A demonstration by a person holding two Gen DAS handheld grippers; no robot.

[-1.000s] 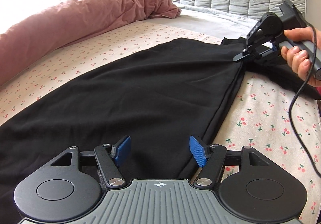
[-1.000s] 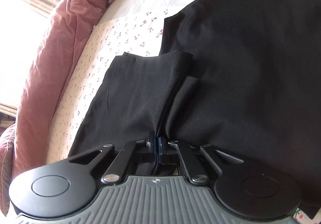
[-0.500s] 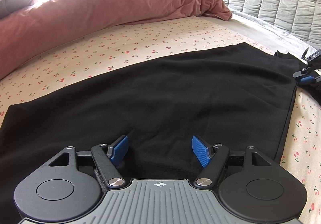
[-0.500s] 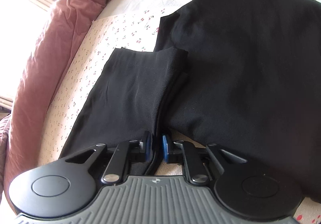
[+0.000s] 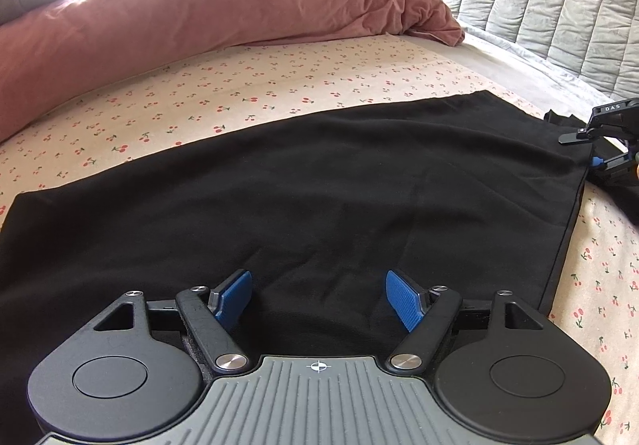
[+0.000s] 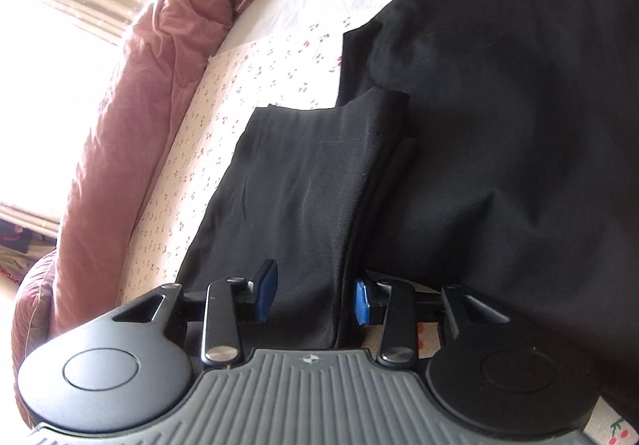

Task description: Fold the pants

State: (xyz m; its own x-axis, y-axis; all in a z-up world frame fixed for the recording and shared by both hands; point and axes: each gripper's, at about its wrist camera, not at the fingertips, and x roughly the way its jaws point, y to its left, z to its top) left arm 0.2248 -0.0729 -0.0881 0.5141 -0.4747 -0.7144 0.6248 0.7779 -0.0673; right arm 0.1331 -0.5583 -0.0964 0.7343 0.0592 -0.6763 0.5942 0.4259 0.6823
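Your left gripper (image 5: 318,299) hovers, fingers parting and empty, over the black pants (image 5: 319,181) spread across the bed (image 5: 279,82), while your right gripper (image 6: 315,295) fingers part around a folded leg.

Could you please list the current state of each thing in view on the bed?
Black fabric pants: spread flat across the sheet, one end folded over.
Left tongs: opening, nothing gripped, cloth beneath.
Right tongs: opening, a folded pants edge between them, not pinched.
Rolled pink duvet: bunched along the far bedside.
Cherry-print sheet: smooth.
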